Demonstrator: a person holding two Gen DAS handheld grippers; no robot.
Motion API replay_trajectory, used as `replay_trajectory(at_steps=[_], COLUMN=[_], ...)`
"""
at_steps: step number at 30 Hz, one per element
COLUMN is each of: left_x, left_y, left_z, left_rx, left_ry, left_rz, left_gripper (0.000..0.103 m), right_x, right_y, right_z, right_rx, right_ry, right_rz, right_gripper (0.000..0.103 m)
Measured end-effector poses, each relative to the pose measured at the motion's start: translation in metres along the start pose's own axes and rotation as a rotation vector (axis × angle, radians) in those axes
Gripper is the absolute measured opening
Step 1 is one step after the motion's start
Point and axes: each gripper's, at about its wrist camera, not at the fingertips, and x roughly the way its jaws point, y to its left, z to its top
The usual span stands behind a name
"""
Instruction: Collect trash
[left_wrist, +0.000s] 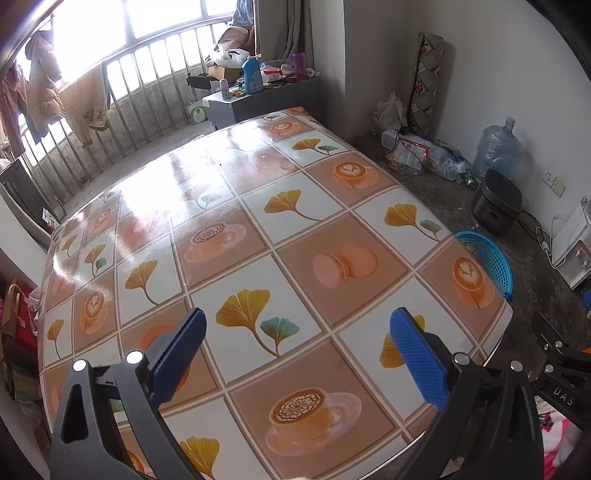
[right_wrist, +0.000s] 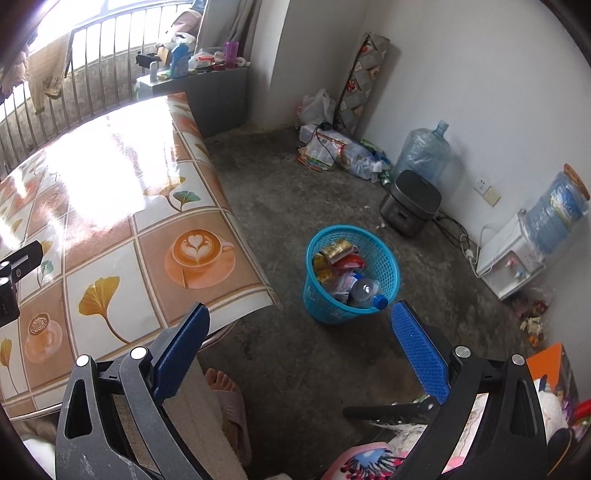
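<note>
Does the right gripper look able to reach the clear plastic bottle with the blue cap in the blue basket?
Probably yes: the right gripper is open, and the clear plastic bottle lies atop the trash in the blue mesh basket, uncovered.

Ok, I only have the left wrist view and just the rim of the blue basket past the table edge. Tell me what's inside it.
Observer: In the right wrist view the blue basket holds crumpled wrappers and a clear plastic bottle with a blue cap.
Operator: Report the right tool.
Observer: The right tool is open and empty, above the floor beside the table.
Operator: Check the floor near it.
Observer: A bare foot in a slipper is just below the table edge.
</note>
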Motion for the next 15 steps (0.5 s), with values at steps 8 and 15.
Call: replay_trajectory(at_steps=[8,15], left_x=[-0.0015,-0.0025], left_y=[-0.0042,-0.0093], left_z=[0.001,0.0012], left_rx=[0.0,-0.002], left_ry=[0.0,0.01], left_rz=[-0.016,-0.051], left_gripper=[0.098,0.098], right_x=[-0.0008,0.0015], right_y=[0.0005,0.0], right_z=[-0.0005,-0.0021], right_rx=[0.001,0.001], right_ry=[0.002,0.004], right_rz=[0.002,-0.009], right_gripper=[0.095,0.095])
